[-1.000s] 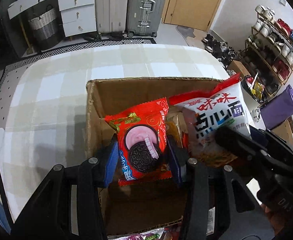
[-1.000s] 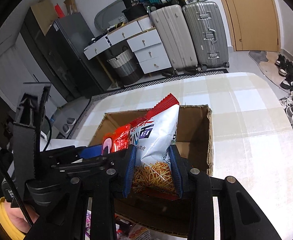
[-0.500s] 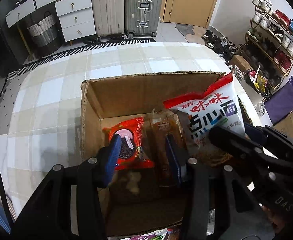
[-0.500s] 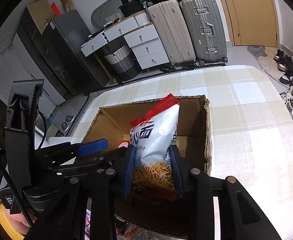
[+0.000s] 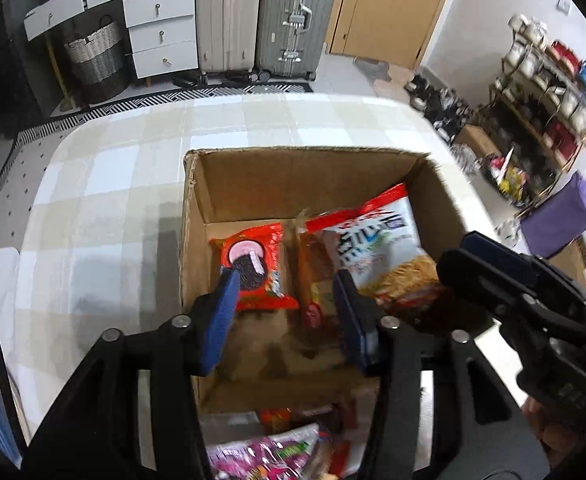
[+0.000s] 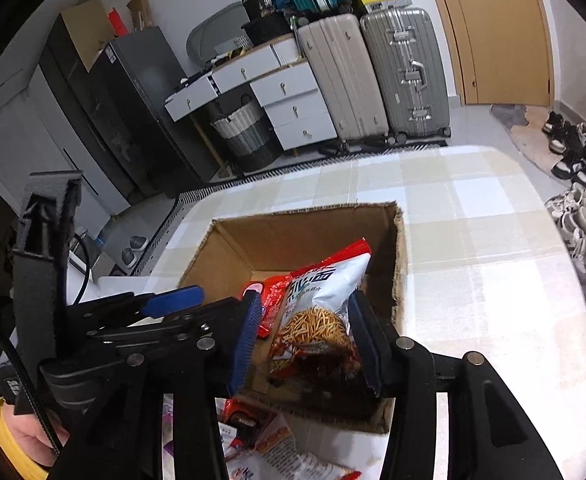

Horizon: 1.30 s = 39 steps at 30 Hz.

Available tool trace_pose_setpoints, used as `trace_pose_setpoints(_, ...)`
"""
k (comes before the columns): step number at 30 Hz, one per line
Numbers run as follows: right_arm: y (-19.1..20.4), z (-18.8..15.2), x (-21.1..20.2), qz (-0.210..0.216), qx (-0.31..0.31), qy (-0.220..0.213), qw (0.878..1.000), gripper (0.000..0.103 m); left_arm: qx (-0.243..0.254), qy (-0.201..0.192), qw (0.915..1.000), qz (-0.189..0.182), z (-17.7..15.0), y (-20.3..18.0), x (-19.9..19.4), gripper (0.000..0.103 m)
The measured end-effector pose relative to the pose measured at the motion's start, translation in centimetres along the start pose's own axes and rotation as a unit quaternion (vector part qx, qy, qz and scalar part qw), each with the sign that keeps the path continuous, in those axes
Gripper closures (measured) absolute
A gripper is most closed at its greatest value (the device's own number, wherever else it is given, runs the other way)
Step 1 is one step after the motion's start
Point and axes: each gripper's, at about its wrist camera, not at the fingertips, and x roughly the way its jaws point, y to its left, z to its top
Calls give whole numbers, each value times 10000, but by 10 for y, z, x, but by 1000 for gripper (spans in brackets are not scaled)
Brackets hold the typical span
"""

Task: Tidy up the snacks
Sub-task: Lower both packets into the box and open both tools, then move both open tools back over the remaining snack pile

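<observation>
Both snacks lie in the box, both grippers released.

My left gripper (image 5: 289, 312) has just been opening; the red cookie pack (image 5: 255, 268) lies free at 11 o'clock in the box (image 5: 293, 172). My right gripper (image 6: 305, 336) has just been opening too; the noodle bag (image 6: 321, 304) leans between its pads, not pressed.

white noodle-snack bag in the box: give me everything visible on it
The noodle bag is a glossy white plastic pouch with a red top seal, dark printed characters and a picture of thin fried noodle sticks low down. It stands tilted in the cardboard box, at the side nearer the right gripper, leaning beside a red cookie pack. The gripper's blue fingers, just opened, flank it without pressing.
</observation>
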Motion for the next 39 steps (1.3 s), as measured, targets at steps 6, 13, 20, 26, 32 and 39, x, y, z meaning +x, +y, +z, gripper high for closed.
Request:
trace_pose_setpoints(6,12,-6,-37,-5,-119,-186,9998,57,-90,-407,9988,272,-19,-8,-52,35)
trace_pose_setpoints(13,34,-24,-96,107,-378,-596,9974,54,-119,-985,9944,354,-46,-27,-125,25)
trace_pose_setpoints(20,58,-50,-152,180,-687,-988,9926,54,10,-1491,9876,484,-82,-47,-200,22)
trace_pose_setpoints(26,72,-76,-194,250,-727,-1184,9900,52,15,-1757,9830,535,-118,-59,-251,21)
trace_pose_setpoints(32,78,-114,-236,313,-746,-1613,9836,23,-47,-1932,9798,512,-160,-73,-296,15)
trace_pose_setpoints(39,72,-167,-262,295,-795,-1780,9804,16,-87,-2322,9712,531,-218,-80,-334,1)
